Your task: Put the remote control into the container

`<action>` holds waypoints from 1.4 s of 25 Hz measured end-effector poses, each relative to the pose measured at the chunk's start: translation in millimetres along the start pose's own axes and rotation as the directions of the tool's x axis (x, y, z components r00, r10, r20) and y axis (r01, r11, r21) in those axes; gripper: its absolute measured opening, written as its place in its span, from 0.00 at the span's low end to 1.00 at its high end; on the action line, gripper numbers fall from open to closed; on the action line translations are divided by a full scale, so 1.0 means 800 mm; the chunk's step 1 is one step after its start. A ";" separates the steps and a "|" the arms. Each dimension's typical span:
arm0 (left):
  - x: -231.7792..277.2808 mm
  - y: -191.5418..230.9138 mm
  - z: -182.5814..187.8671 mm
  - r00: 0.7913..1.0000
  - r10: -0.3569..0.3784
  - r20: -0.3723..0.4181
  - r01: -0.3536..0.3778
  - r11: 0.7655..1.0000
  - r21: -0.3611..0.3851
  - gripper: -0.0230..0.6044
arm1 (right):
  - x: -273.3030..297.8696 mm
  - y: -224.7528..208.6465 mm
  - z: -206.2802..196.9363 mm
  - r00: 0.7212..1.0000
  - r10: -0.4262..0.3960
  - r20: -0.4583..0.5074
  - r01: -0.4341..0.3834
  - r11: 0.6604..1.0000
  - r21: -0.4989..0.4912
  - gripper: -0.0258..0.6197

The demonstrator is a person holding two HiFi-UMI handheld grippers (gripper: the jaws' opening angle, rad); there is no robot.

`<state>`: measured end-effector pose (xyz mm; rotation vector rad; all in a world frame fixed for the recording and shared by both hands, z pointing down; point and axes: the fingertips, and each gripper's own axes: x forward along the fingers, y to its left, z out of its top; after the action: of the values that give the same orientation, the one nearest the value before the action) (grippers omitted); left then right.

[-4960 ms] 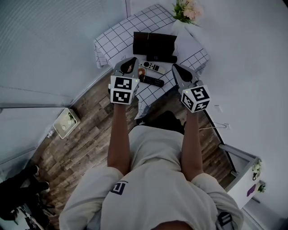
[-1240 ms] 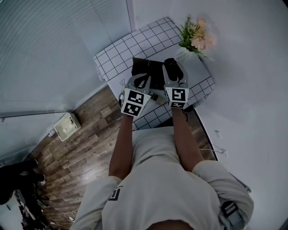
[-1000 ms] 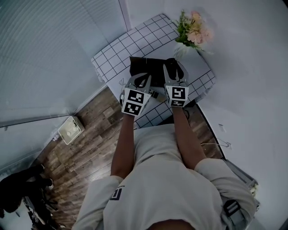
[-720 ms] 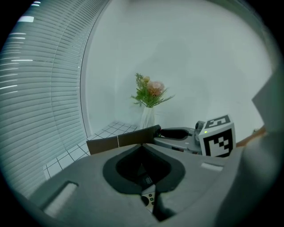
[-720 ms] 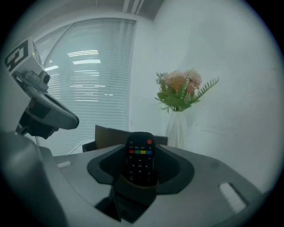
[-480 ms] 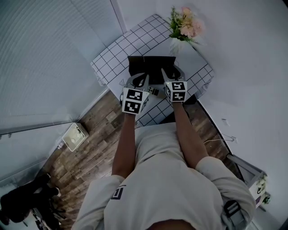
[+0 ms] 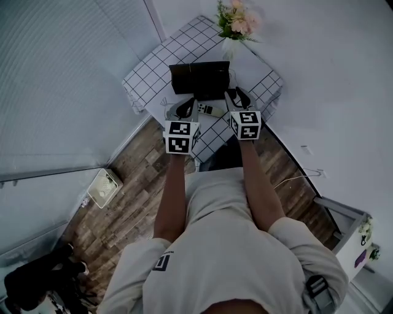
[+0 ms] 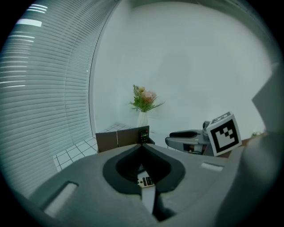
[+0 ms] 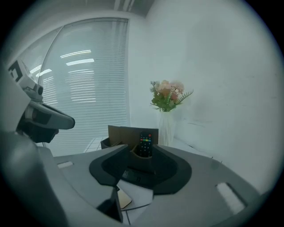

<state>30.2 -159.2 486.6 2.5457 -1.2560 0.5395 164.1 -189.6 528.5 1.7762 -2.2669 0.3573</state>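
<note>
A dark brown open container (image 7: 199, 78) stands on the checked tablecloth. A black remote control (image 9: 145, 143) with coloured buttons stands upright inside it, also visible as the black remote control (image 8: 143, 135) in the left gripper view. My right gripper (image 7: 236, 97) hangs short of the container; its jaws have just been closing but still stand apart with nothing between them. My left gripper (image 7: 186, 107) is beside it, tips together and holding nothing. A white remote (image 7: 212, 110) lies on the cloth between the two grippers. Another dark remote (image 9: 132, 174) shows under the right jaws.
A white vase of pink flowers (image 7: 233, 18) stands at the table's far corner behind the container. The small table (image 7: 153, 67) sits against a white wall, blinds to the left. Wooden floor (image 7: 129, 184) lies below the table edge, with a small white box (image 7: 104, 187) on it.
Both grippers have drawn back from over the container toward the table's near edge. The right gripper, earlier above the container, now hangs short of it.
</note>
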 end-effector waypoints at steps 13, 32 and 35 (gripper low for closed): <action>-0.105 -0.017 -0.041 0.994 0.106 0.041 -0.103 0.993 -0.063 0.04 | -0.125 0.031 -0.053 1.000 -0.023 -0.010 0.024 0.998 0.065 0.04; -0.111 -0.038 -0.035 0.990 0.138 0.040 -0.139 0.990 0.025 0.04 | -0.163 0.017 -0.063 0.998 -0.064 -0.016 0.066 0.993 0.103 0.04; -0.104 -0.040 -0.027 0.991 0.121 0.063 -0.121 0.993 -0.012 0.04 | -0.159 0.022 -0.055 1.000 -0.027 -0.011 0.028 0.998 0.063 0.04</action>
<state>4.2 -72.8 468.3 2.5106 -1.4389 0.4808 178.3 -54.5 526.8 1.8299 -2.2456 0.4371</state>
